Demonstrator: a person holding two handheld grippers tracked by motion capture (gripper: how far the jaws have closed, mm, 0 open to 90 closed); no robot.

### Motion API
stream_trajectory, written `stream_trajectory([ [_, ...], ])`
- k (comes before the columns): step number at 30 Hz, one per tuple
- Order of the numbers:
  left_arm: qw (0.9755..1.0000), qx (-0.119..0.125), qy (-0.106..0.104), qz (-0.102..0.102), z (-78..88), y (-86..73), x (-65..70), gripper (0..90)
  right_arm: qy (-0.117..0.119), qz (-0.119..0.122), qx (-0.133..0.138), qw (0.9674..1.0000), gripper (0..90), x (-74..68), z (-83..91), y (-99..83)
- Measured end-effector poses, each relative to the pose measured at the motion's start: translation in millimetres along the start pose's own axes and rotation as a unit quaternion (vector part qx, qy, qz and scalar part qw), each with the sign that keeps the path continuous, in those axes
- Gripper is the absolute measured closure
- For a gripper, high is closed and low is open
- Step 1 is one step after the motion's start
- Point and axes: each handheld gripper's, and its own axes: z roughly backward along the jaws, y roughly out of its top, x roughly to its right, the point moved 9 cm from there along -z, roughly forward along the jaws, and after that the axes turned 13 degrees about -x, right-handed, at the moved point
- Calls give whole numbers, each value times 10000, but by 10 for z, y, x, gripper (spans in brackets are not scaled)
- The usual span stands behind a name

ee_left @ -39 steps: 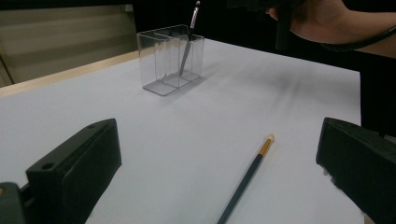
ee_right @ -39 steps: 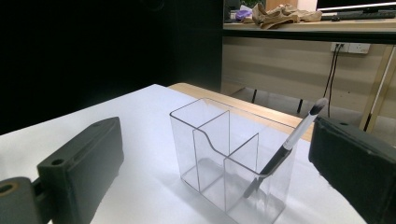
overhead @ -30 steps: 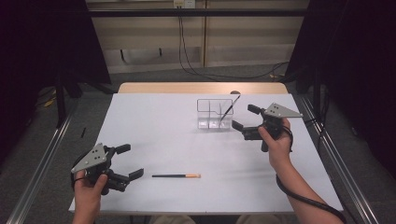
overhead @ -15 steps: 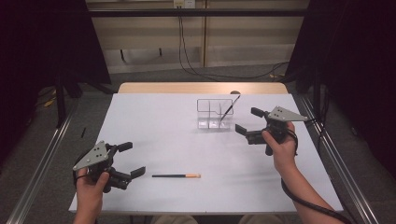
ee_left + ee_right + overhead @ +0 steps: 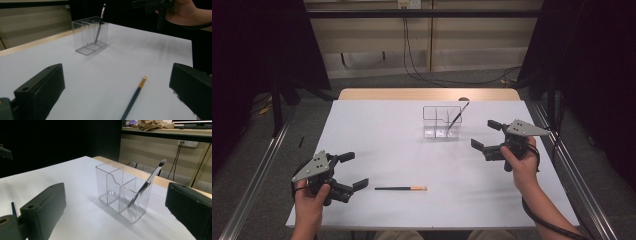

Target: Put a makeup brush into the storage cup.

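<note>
A clear plastic organizer [image 5: 441, 121] [image 5: 90, 34] [image 5: 122, 193] with several compartments stands on the white table toward the back. A dark brush [image 5: 458, 116] [image 5: 99, 24] [image 5: 146, 184] leans in its right compartment. A dark pencil with an orange end [image 5: 400, 188] [image 5: 134, 96] lies flat near the front edge. My left gripper [image 5: 353, 171] is open, just left of the pencil, jaws empty. My right gripper [image 5: 485, 135] is open and empty, held right of the organizer.
The white table top [image 5: 387, 135] has a wooden strip [image 5: 427, 94] along its far edge. Metal rails [image 5: 257, 175] run along both sides. Cables [image 5: 412, 50] hang by the back wall. The right hand [image 5: 185, 12] shows in the left gripper view.
My right gripper has drawn back toward the front and slightly right, away from the organizer. The left gripper, pencil and brush have stayed put.
</note>
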Motion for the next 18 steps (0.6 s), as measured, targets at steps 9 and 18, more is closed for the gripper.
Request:
stream_trajectory([
  [9, 10000, -5, 52, 11, 16, -9, -2, 0, 38, -5, -14, 10000, 29, -25, 65, -90],
  [18, 10000, -14, 65, 36, 25, -31, -6, 0, -6, 70, -34, 10000, 29, -14, 156, -125],
])
